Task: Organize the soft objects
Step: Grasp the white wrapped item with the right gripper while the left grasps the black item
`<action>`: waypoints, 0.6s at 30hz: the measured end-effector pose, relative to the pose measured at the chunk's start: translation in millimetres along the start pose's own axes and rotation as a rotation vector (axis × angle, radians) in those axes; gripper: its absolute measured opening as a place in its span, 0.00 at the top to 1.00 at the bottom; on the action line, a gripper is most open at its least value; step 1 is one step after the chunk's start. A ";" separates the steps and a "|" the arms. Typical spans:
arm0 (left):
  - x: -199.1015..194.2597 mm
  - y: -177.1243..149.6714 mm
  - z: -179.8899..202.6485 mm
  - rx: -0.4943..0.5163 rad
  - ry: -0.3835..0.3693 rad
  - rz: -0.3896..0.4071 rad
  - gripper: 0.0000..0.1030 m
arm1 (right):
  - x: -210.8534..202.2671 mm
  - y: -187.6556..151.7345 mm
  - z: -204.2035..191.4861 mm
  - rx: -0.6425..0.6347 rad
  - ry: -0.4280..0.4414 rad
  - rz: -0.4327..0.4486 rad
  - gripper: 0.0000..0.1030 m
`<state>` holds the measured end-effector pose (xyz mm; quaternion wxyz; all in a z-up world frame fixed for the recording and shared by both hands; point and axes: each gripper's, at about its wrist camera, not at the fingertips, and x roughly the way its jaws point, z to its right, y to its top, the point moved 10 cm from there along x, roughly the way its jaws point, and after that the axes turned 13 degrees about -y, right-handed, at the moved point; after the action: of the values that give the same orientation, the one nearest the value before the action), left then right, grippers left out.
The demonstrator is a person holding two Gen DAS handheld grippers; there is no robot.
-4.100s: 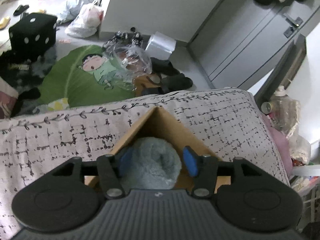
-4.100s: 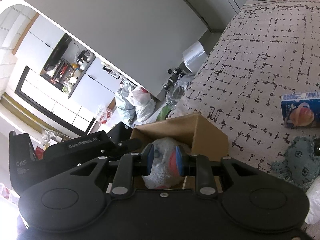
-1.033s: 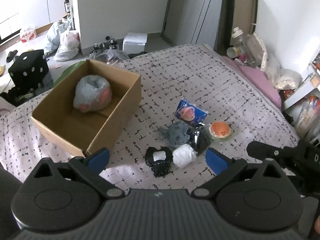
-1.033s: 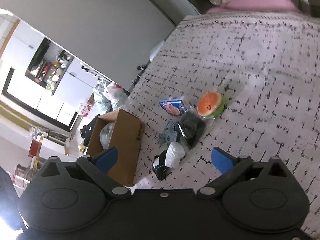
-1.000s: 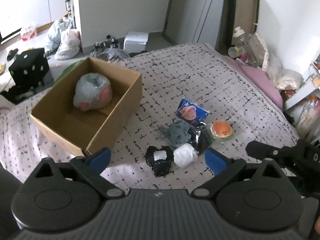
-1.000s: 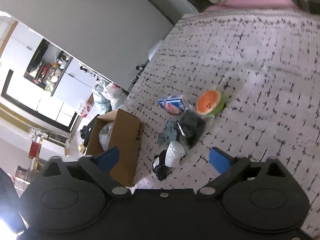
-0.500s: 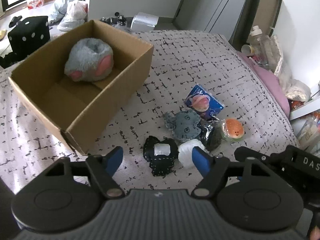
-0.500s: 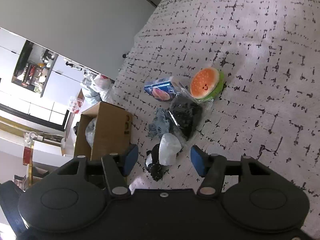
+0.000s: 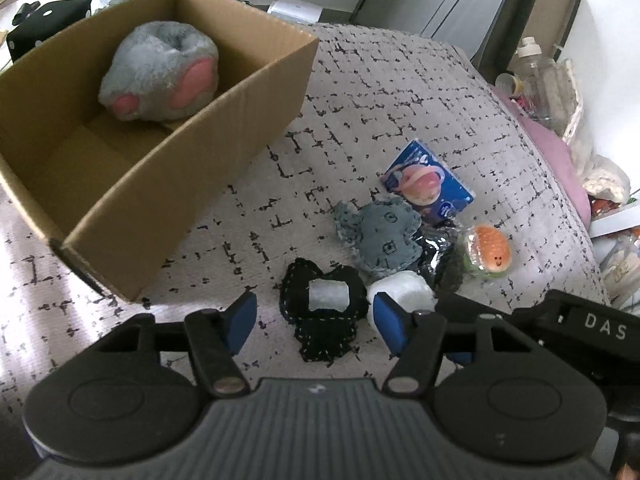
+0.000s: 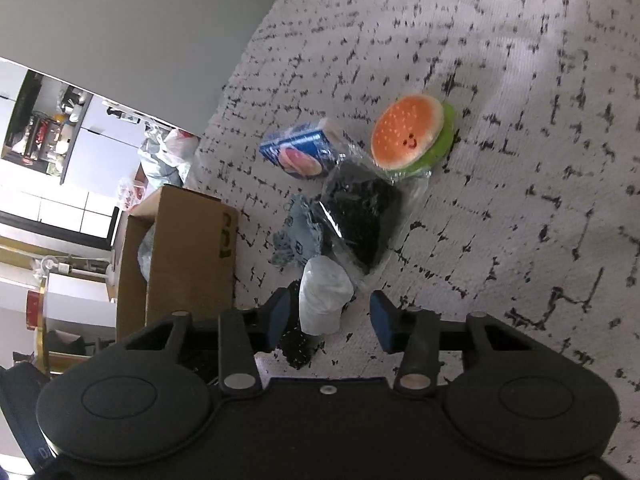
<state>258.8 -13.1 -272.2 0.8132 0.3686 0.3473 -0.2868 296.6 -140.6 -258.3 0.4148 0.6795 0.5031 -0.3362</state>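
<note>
Two handheld grippers come in over a patterned bed (image 9: 400, 92), mid-sort: soft toys go into the cardboard box (image 9: 224, 120), which already holds one grey plush paw (image 9: 160, 74) w/ pink pads, lying at the box's far end.

The left gripper (image 9: 316, 320) sits over the black stitched pouch (image 9: 324, 312), just off the box's near corner. Its fingers (image 9: 240, 320) straddle the pouch w/ gaps on both sides and are closing, pads not yet pressing, so nothing is held. The wide straddle likely suits a flat, floppy item that bunches as it is squeezed.

The right gripper (image 10: 328, 316) lines up on the white wrapped bundle (image 10: 324, 296), next to the pouch on the side away from the box. Its fingers (image 10: 380, 320) are also closing around the bundle; the one nearer the box looks about to touch, the other is apart. No grip yet.

Rest of the pile lies farther from the box: grey-blue felt toy (image 9: 380, 240), dark item in a clear bag (image 10: 360, 216), blue packet (image 9: 428, 184), burger squishy (image 10: 412, 136). All huddle close or touching, so a pinch on one may drag its neighbour. Taking the two nearest first, one per hand, probably allows a shared trip to the box.
</note>
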 end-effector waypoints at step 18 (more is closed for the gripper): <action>29.3 5.1 -6.9 -0.026 -0.014 -0.029 0.67 | 34.4 3.4 -4.8 0.072 0.028 -0.050 0.61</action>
<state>277.4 -10.8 -296.3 0.8162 0.3508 0.3505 -0.2966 309.2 -122.9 -285.5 0.3744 0.6857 0.5132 -0.3551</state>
